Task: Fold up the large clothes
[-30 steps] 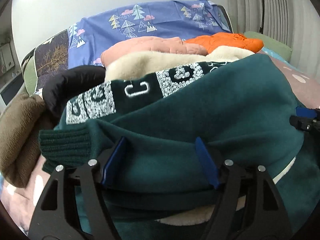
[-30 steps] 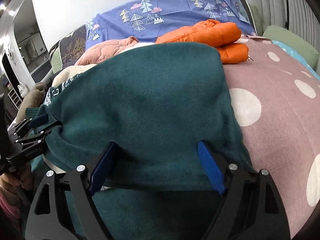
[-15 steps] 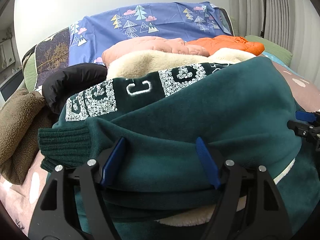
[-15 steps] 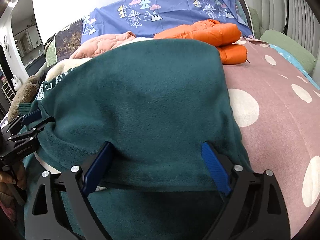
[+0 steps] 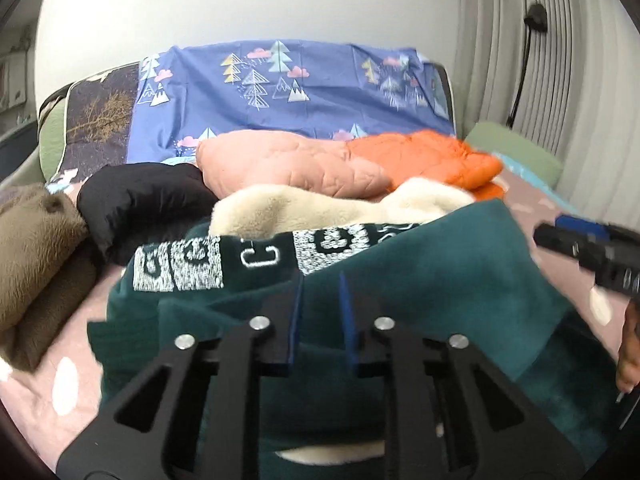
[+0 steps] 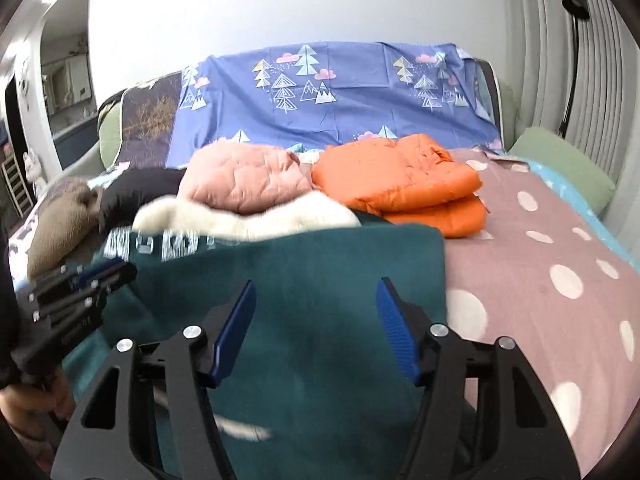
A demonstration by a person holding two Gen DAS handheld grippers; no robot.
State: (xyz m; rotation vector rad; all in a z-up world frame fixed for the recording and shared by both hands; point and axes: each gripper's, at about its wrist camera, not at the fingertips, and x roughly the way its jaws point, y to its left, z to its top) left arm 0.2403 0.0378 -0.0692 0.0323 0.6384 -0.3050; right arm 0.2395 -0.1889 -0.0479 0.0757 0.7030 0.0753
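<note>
A dark green fleece garment (image 5: 432, 280) with a white-patterned band and cream lining lies folded on the bed; it also shows in the right wrist view (image 6: 320, 280). My left gripper (image 5: 320, 284) hovers just above it, jaws nearly closed with a narrow empty gap. My right gripper (image 6: 316, 292) is open and empty above the garment's right part. Each gripper shows in the other's view: the right gripper (image 5: 588, 248) at the right edge, the left gripper (image 6: 76, 292) at the left.
Folded clothes lie behind: orange jacket (image 6: 404, 184), pink quilted jacket (image 6: 244, 180), cream fleece (image 5: 320, 208), black jacket (image 5: 144, 196), brown fleece (image 5: 36, 248). The polka-dot bedspread (image 6: 540, 280) stretches right. A blue tree-print sheet (image 5: 288, 92) covers the headboard.
Both grippers have let go of the green garment and pulled back above it. The garment has dropped flat onto the bed. The left jaws have narrowed; the right stay wide.
</note>
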